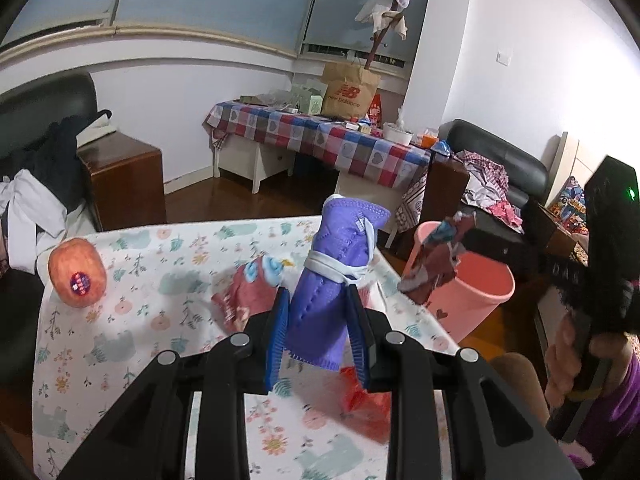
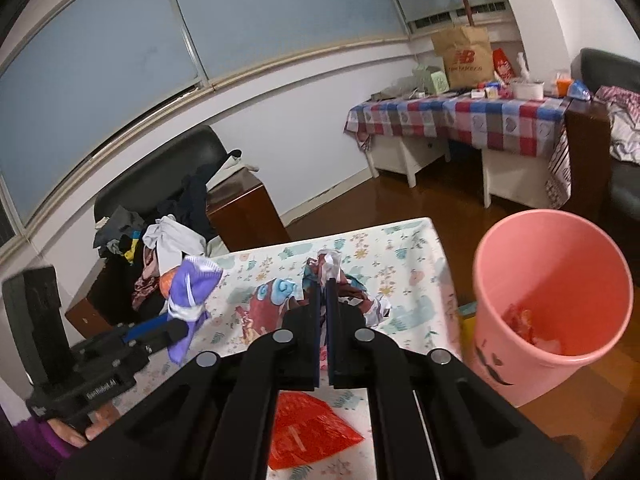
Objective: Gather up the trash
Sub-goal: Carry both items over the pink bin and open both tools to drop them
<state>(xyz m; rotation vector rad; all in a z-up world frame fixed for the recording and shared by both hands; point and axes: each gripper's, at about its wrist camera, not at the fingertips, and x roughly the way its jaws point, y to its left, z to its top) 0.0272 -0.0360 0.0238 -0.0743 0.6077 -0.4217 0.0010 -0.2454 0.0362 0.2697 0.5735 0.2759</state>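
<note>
1. Surface: floral cloth, beneath both tongs.
2. Pink bin: right of the right tongs, off the surface edge; red scrap inside.
3. Left tongs: clamped on a purple face mask, held upright above the surface.
4. Right tongs: nearly closed, pinching a crumpled dark-red wrapper.
5. Red plastic bag: lying under the right tongs.
6. Apple: far left of the left tongs.

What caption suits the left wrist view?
Left gripper holds a purple mask above the floral table, pink bin nearby.
</note>
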